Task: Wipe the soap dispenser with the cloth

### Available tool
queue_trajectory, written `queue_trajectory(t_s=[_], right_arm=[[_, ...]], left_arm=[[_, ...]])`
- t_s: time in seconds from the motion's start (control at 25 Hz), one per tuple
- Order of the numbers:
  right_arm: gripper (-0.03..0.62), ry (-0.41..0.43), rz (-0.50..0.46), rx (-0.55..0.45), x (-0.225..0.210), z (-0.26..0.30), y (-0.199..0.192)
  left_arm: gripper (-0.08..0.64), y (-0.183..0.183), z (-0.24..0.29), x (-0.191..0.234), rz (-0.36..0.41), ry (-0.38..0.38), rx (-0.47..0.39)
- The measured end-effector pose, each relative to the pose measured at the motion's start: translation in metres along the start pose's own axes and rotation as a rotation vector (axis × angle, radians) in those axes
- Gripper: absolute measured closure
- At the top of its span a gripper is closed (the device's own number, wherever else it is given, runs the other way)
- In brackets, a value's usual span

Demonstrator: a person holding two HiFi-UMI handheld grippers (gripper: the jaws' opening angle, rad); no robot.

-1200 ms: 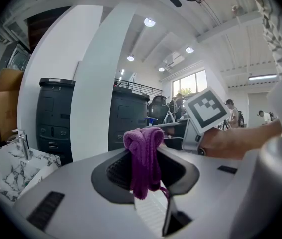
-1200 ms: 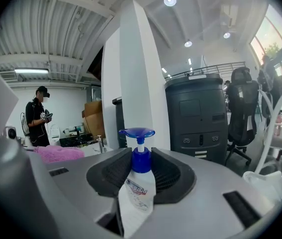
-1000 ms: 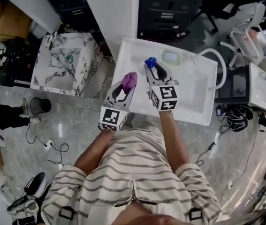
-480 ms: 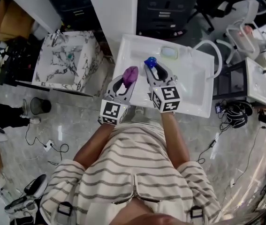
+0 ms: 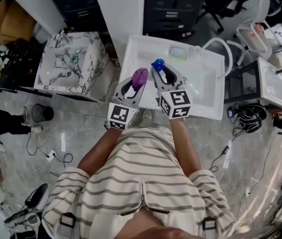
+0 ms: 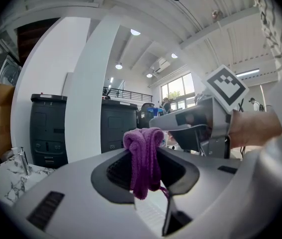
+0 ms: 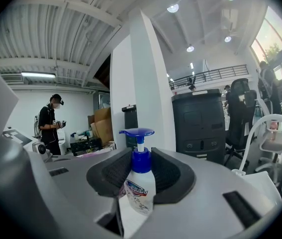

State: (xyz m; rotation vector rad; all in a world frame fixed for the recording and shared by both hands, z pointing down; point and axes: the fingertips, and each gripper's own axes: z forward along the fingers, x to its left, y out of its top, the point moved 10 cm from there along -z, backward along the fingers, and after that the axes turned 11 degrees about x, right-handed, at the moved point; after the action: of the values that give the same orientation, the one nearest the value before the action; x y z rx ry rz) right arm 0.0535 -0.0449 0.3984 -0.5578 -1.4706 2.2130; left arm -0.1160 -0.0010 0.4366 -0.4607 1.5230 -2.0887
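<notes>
Two loaded grippers hang side by side over the white sink (image 5: 208, 91), so the step in hand, as I judge it, is bringing fabric to bottle.

The right gripper (image 7: 141, 176) should act purely as a steady holder. The left gripper (image 6: 145, 167) should travel right until only the protruding wad meets the plastic, never the hard jaws. Light strokes seem wise, since the bottle is gripped high and a firm sideways push could twist it. Keeping clear of the pump head (image 7: 137, 132) avoids squirting soap. The patches under the pads probably cannot be reached without a fresh grip.

The right jaws are closed partway on the soap dispenser (image 7: 140, 188), pads pressing its blue collar (image 7: 141, 162) and shoulder. It stands upright between them, pump above the jaws, nozzle pointing left, lower body hanging below. The left jaws are clamped narrow on the purple cloth (image 6: 143, 146), bunched so it stands proud of the tips, with a tail hanging between the pads.

Seen from the head view, the cloth sits just left of the pump and slightly nearer. It looks close but not touching.
</notes>
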Motion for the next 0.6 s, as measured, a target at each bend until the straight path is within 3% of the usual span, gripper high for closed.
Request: queue_trajectory(t_s=[0.6], right_arm=[[0.46, -0.016, 0.014, 0.003, 0.01, -0.009, -0.004]], left_arm=[[0.44, -0.005, -0.009, -0.012, 0.022, -0.077, -0.019]])
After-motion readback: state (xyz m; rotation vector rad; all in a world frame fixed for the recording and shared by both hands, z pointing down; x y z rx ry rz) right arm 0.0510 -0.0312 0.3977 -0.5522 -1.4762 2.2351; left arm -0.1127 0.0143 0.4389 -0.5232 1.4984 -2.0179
